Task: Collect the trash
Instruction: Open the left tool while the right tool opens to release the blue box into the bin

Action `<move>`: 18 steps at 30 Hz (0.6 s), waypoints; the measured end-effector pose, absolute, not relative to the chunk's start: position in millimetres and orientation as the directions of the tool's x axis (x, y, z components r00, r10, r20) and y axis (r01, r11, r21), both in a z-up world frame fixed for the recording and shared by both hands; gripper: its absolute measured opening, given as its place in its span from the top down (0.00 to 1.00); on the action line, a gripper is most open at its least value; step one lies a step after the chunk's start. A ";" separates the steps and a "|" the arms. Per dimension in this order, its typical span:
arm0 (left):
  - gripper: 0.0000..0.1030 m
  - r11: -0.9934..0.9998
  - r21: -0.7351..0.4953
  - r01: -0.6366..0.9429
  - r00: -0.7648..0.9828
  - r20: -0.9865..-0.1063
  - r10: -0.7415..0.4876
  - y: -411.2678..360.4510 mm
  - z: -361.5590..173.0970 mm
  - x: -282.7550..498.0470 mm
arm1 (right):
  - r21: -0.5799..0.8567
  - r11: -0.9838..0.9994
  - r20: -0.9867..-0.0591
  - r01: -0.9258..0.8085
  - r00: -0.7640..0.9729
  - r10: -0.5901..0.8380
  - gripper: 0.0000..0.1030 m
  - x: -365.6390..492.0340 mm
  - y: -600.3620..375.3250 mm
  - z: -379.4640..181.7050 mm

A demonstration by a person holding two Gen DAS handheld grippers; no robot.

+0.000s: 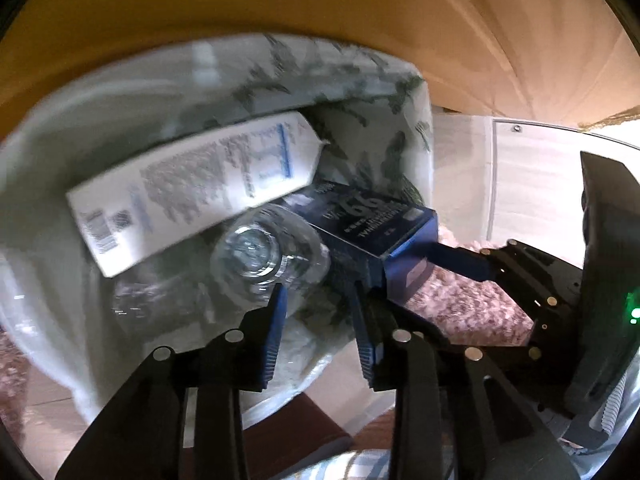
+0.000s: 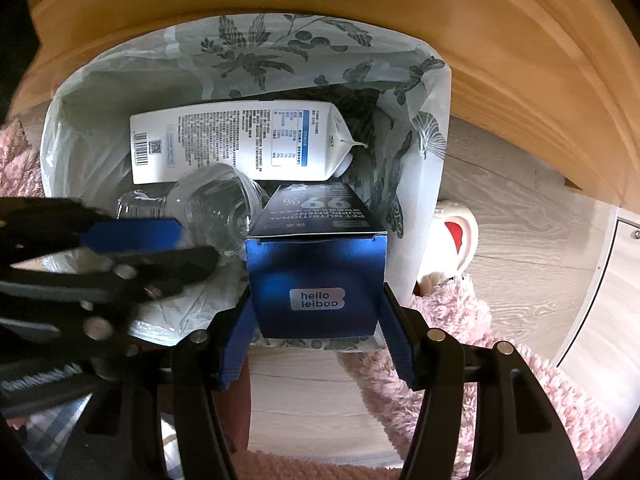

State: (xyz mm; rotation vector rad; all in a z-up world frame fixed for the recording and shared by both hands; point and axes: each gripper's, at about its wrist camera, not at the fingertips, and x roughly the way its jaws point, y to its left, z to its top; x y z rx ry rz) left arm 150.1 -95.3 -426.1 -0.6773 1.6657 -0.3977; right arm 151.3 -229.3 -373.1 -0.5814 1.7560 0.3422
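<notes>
A pale wood-grain floor (image 2: 520,208) and a fluffy pink rug (image 2: 460,320) surround a trash bin lined with a leaf-printed bag (image 2: 256,52), standing against light wooden furniture (image 2: 500,60). Your right gripper (image 2: 316,344) clamps the blue supplement box (image 2: 316,272) between its blue pads, one on each side wall, and holds it above the bin's near right rim, its printed top face tipped in toward the bag. Inside the bin a white milk carton (image 2: 236,140) lies on its side along the far wall, spout end to the right. A clear plastic bottle (image 2: 216,204) lies just in front of the carton, its base turned toward the box and close beside the box's left edge. Your left gripper (image 1: 320,320) reaches in from the left over the bin, its jaws parted with nothing pressed between them; the left wrist view shows the bottle's base (image 1: 260,248) just beyond the fingertips, though blur hides whether either finger touches it. To the right of the bin, a white and red object (image 2: 456,236) sits on the floor at the rug's far edge.
</notes>
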 end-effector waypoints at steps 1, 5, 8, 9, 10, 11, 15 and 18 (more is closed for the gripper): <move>0.71 0.781 -0.587 -0.215 -0.084 -0.786 -0.613 -90.6 -421.9 149.8 | -0.075 0.831 -0.962 -0.551 -0.180 -0.206 0.44 150.6 -228.9 -374.2; 0.71 0.825 -0.521 -0.221 -0.054 -0.837 -0.544 -69.3 -411.1 146.9 | -0.082 0.830 -0.960 -0.551 -0.181 -0.215 0.44 149.0 -226.4 -379.2; 0.71 0.863 -0.452 -0.225 -0.036 -0.882 -0.471 -59.0 -403.4 150.4 | -0.091 0.828 -0.958 -0.554 -0.180 -0.225 0.44 149.1 -224.0 -382.2; 0.71 0.873 -0.432 -0.225 -0.033 -0.892 -0.450 -56.0 -401.8 149.1 | -0.093 0.827 -0.957 -0.554 -0.179 -0.227 0.44 149.0 -223.2 -382.9; 0.71 0.887 -0.402 -0.225 -0.030 -0.907 -0.419 -50.9 -397.8 148.4 | -0.096 0.826 -0.956 -0.556 -0.179 -0.231 0.44 148.7 -222.1 -384.0; 0.71 0.897 -0.378 -0.229 -0.026 -0.919 -0.394 -46.1 -394.8 147.4 | -0.096 0.828 -0.956 -0.552 -0.181 -0.232 0.44 148.6 -221.7 -384.9; 0.71 0.896 -0.350 -0.272 -0.017 -0.930 -0.368 -28.9 -389.5 142.8 | -0.079 0.854 -0.953 -0.514 -0.214 -0.217 0.42 150.7 -225.1 -389.8; 0.71 0.893 -0.346 -0.287 -0.008 -0.932 -0.363 -21.9 -384.8 140.8 | -0.044 0.878 -0.952 -0.476 -0.247 -0.182 0.32 153.3 -231.6 -392.0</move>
